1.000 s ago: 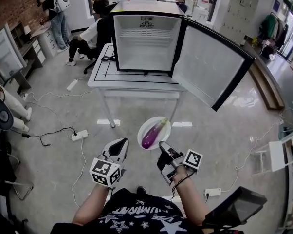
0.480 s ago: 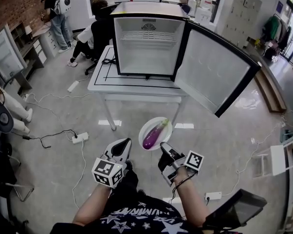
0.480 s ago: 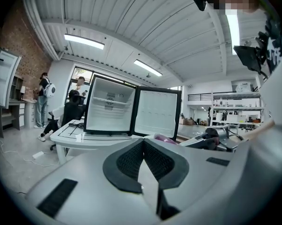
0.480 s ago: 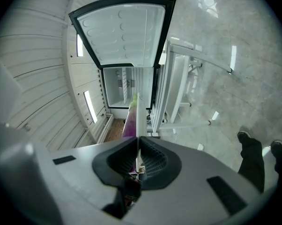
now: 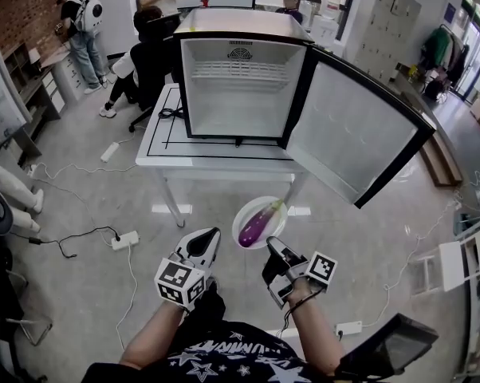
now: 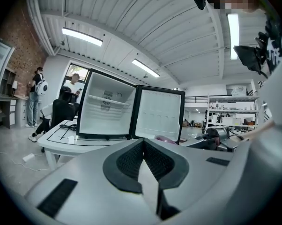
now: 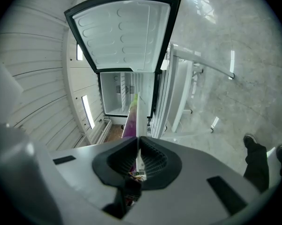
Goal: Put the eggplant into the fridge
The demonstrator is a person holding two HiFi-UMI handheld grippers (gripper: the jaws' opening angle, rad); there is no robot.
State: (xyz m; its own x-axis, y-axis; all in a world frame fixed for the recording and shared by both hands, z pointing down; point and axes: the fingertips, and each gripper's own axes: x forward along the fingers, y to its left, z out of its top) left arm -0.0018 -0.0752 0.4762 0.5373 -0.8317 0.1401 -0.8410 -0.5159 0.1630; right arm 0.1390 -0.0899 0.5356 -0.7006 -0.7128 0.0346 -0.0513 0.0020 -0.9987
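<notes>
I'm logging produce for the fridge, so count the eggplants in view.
1. The purple eggplant lies on the round white plate, whose edge the right gripper grips, in front of the open black fridge. The fridge's interior shows none.

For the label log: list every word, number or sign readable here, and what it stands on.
Lettering on the shirt: warped, partly cut off, not readable.
Emblem on the fridge's back wall: too small to read.
Marker cubes on the left gripper and right gripper: square patterns only, no words.
</notes>
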